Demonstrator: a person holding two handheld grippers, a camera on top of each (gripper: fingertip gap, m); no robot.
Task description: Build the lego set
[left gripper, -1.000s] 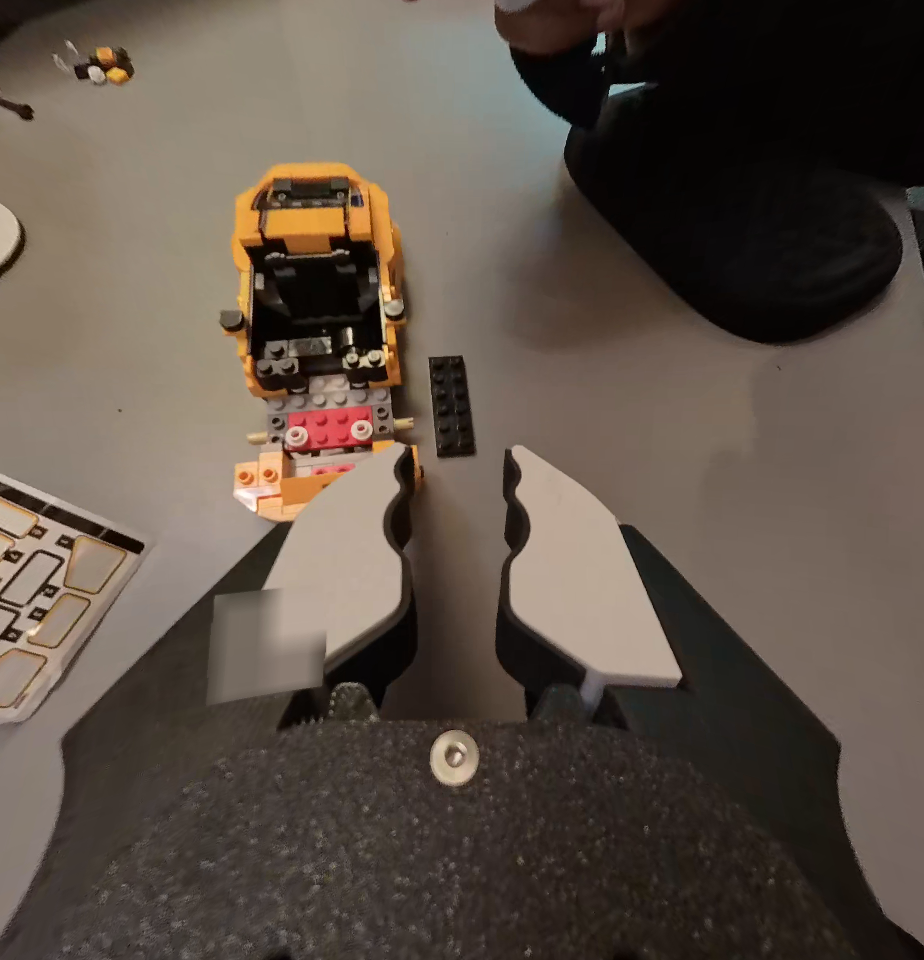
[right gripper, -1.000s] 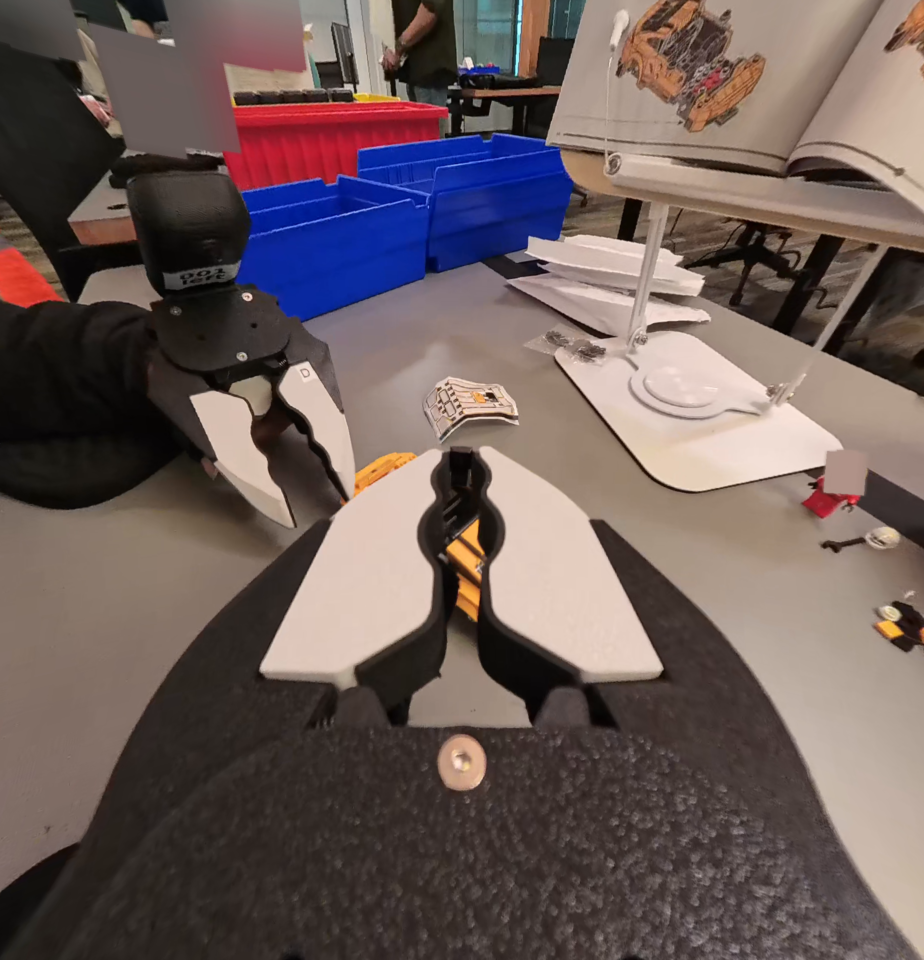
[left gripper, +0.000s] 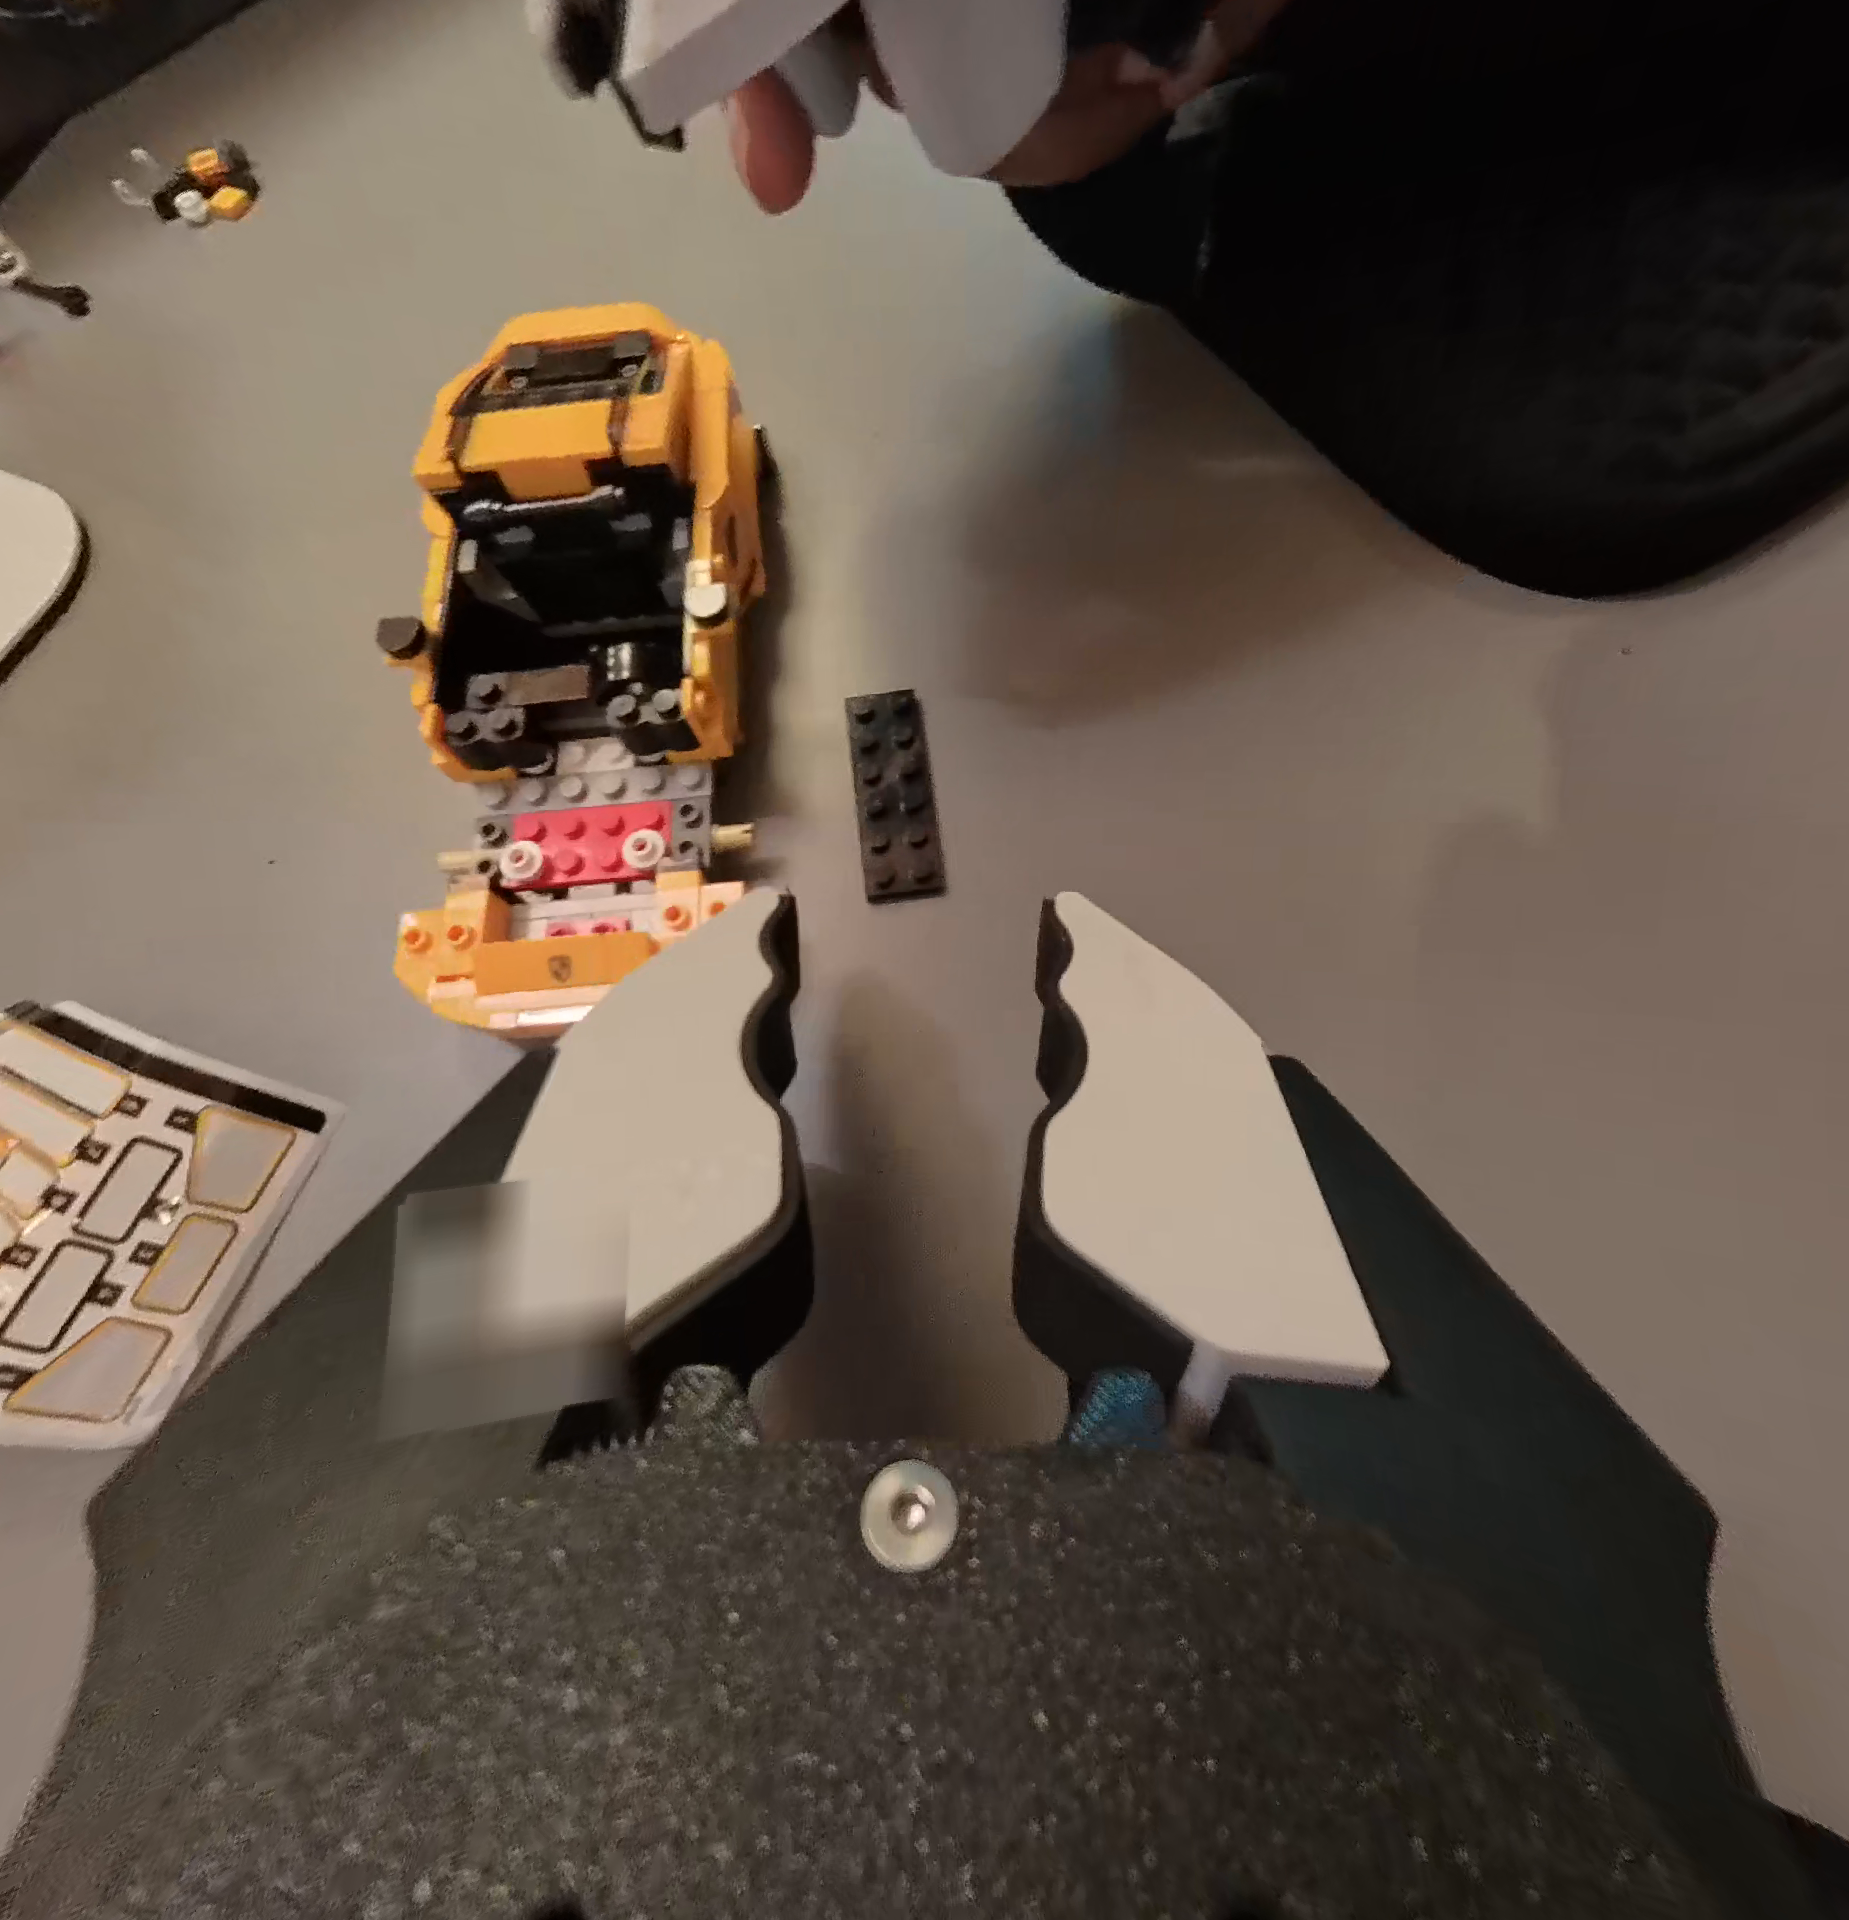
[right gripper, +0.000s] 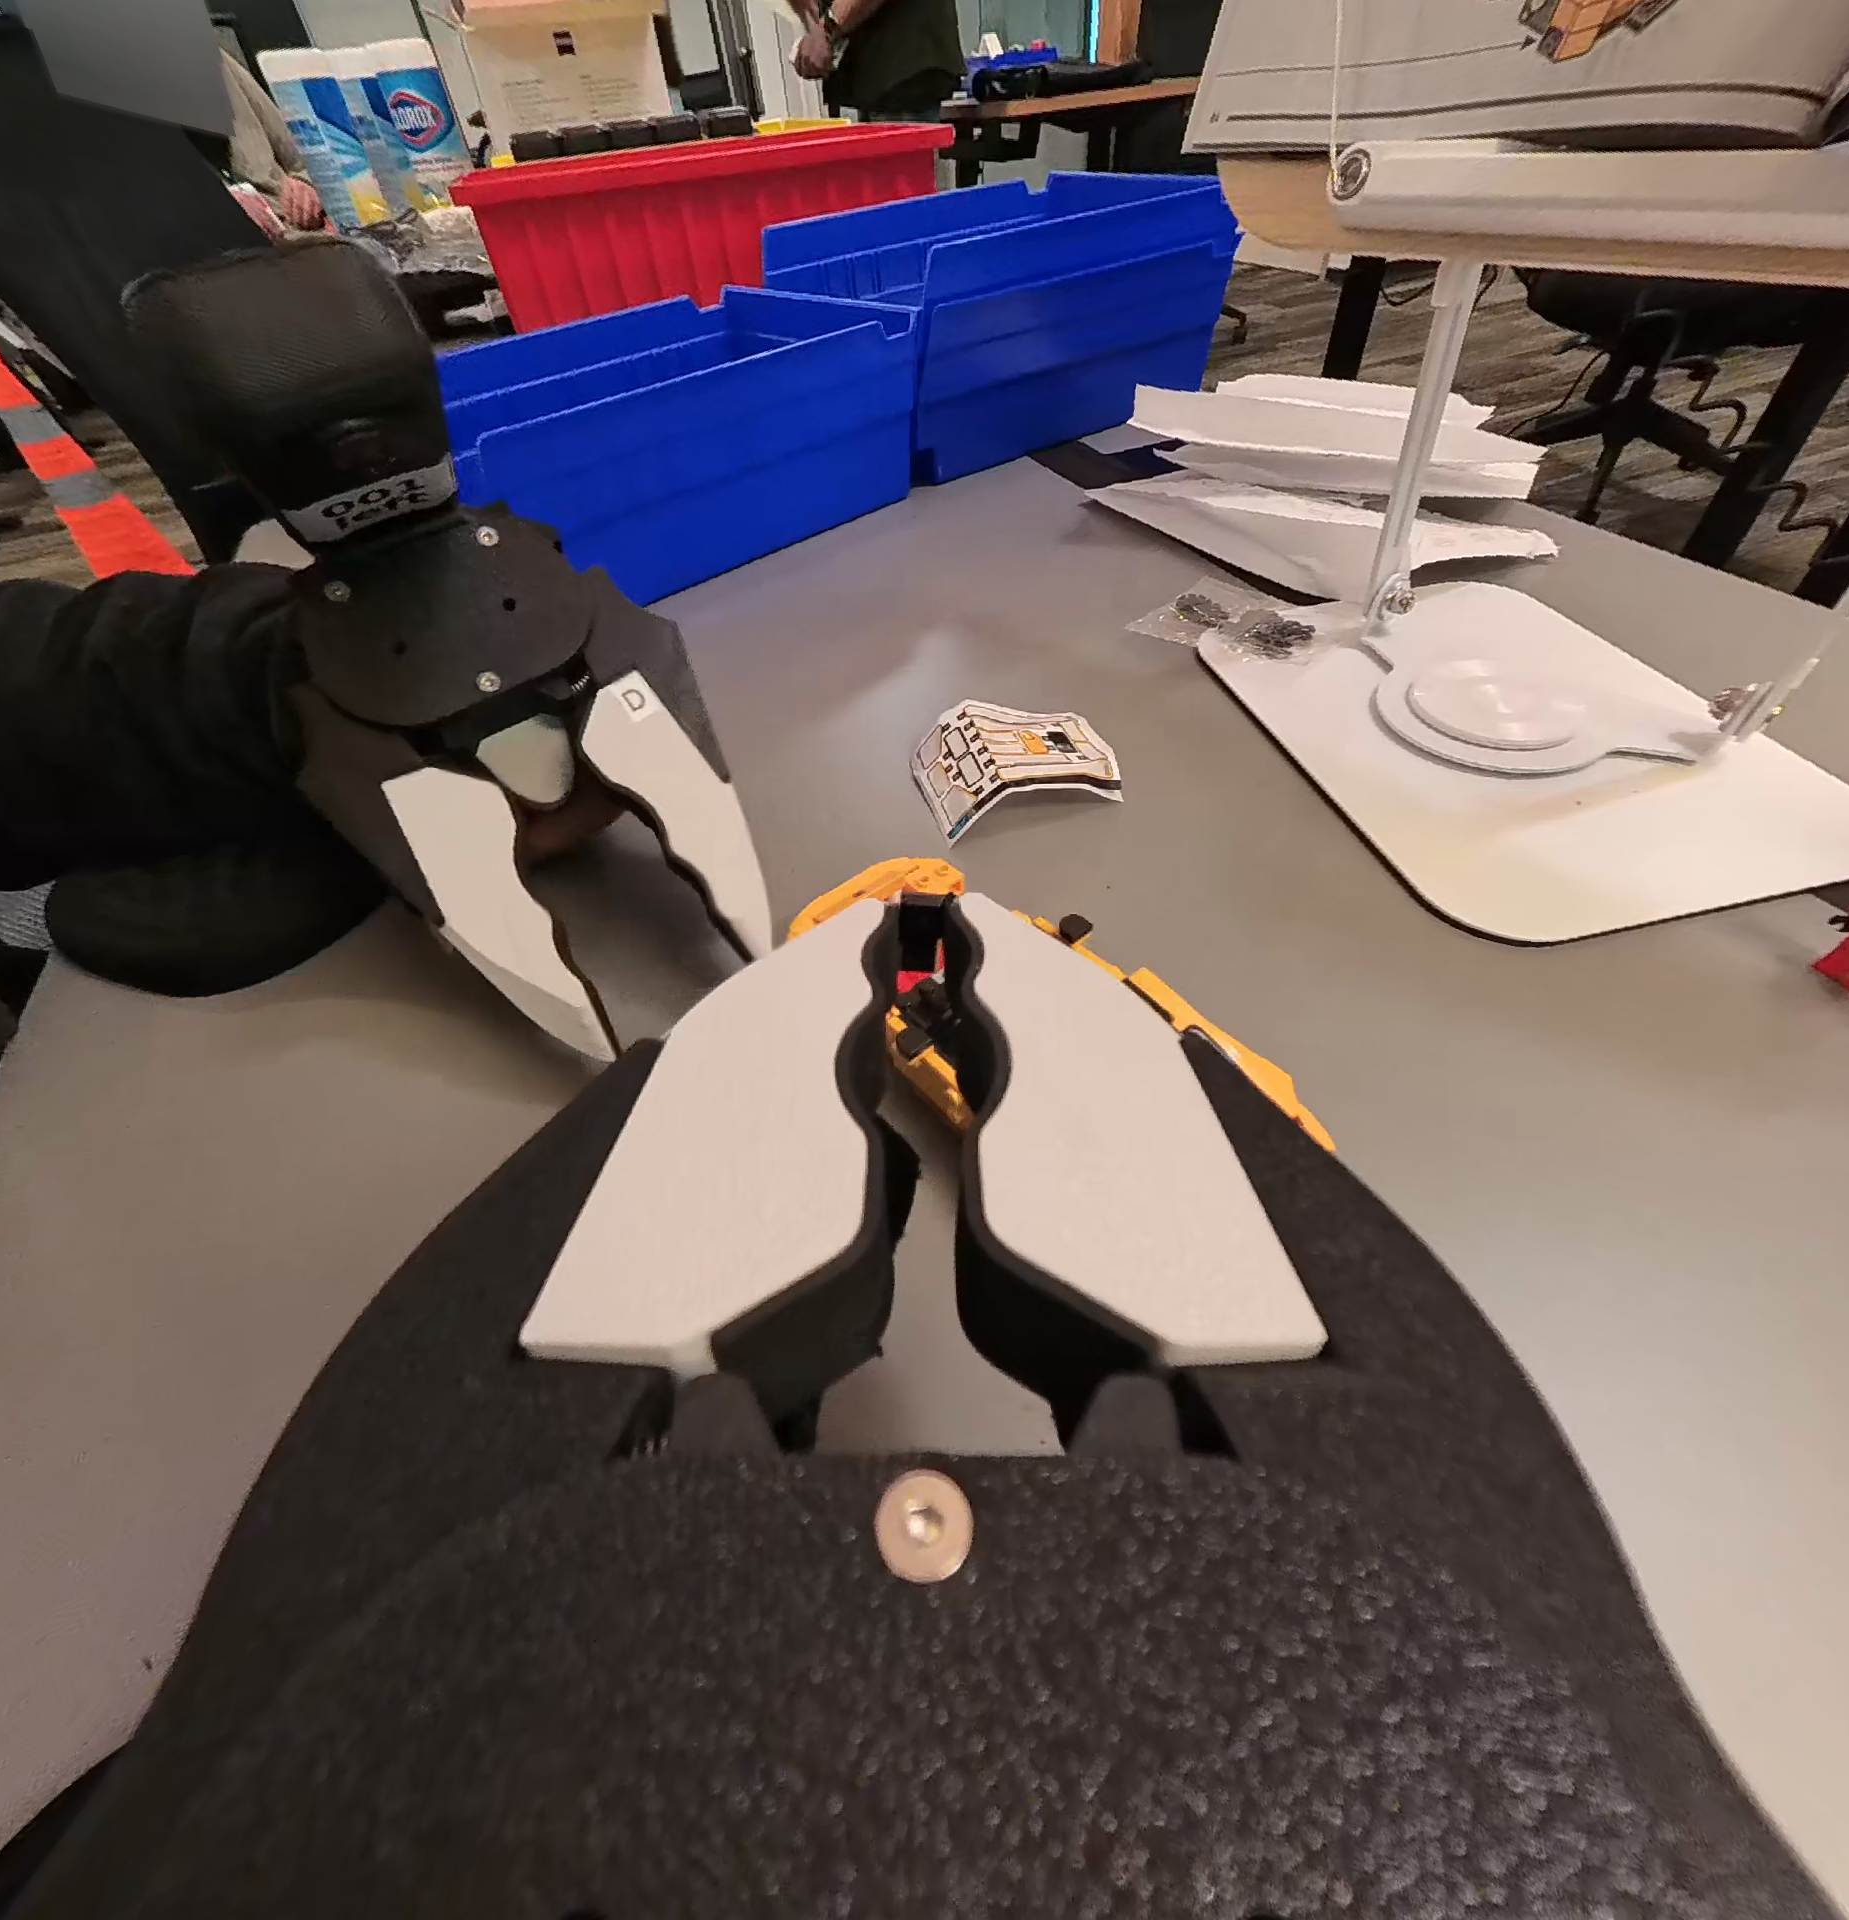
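Lying flat just beside the half-built orange brick car (left gripper: 577,665), the thin black studded plate (left gripper: 895,795) looks light, stiff; pinch its long edges. Left gripper (left gripper: 915,951) gapes empty; right gripper (right gripper: 922,920) clamps a small black brick (right gripper: 920,925)

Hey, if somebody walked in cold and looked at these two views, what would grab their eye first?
Probably the half-built orange lego car on the grey table, its black cabin open on top, with a loose black plate lying beside it. Next, the left gripper hangs open just short of that plate, while the right gripper pinches a small black piece over the car. Behind them sit bright blue bins and a red bin.
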